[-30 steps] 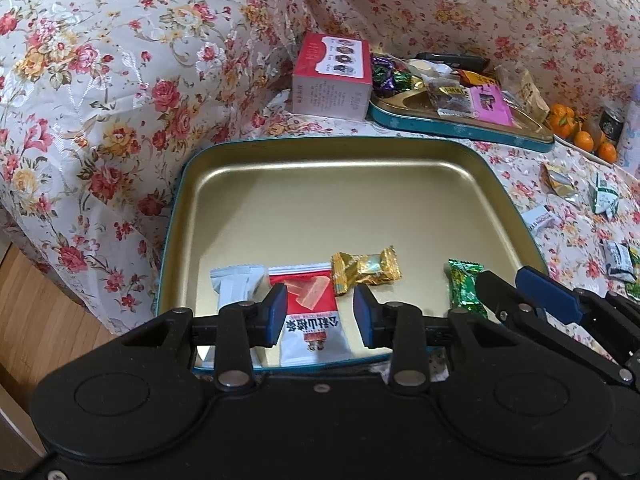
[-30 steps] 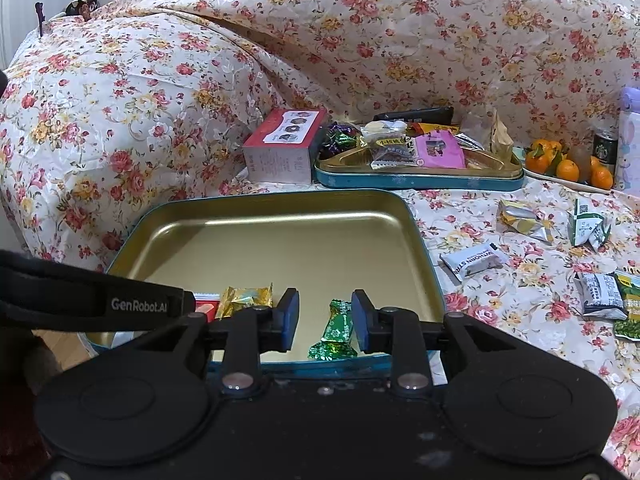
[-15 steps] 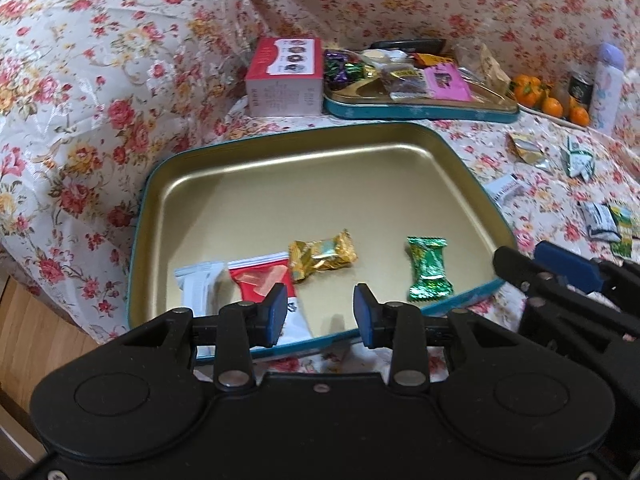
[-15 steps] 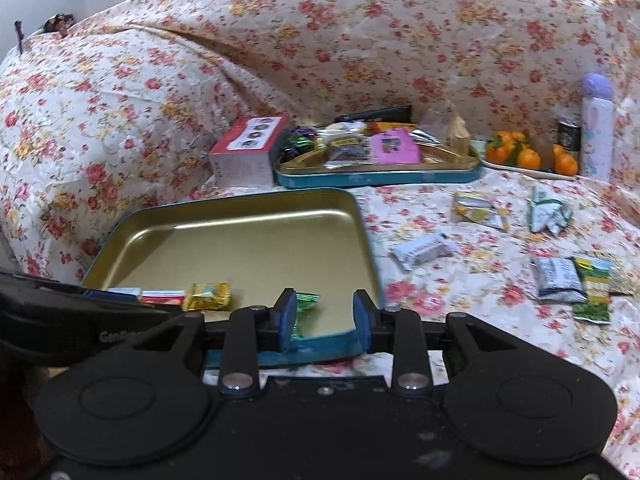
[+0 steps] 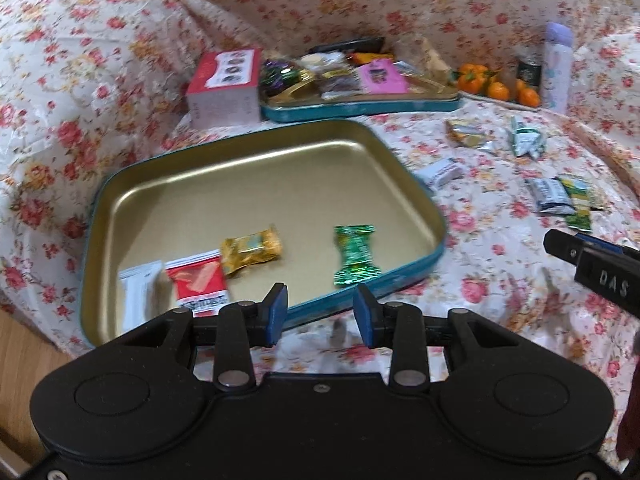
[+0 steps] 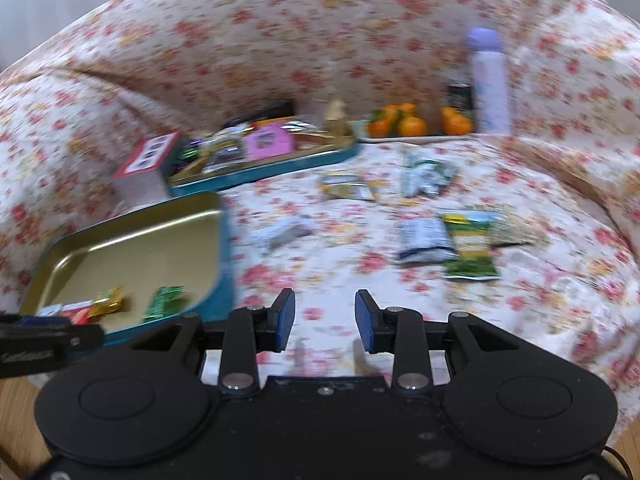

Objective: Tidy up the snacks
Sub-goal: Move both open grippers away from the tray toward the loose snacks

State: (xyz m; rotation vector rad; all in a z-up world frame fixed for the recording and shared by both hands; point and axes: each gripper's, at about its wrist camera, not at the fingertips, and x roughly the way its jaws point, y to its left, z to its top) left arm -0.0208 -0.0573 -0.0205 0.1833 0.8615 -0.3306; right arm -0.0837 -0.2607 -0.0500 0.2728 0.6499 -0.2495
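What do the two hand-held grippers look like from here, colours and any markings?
Both are matte black, each with two round housings and silver pivot screws, carrying blue pads on black fingers: left hand-held gripper, right hand-held gripper. Seen from the left wrist, the right one bears white "DAS" lettering.

**Readable text: almost none**

Only clear letters I get: "DAS" in white on the black body of the right gripper, at the right edge of my left wrist view. Red packet in the gold tray has dark print on its white band, too blurred to read. Right wrist view: all smeared, nothing legible.
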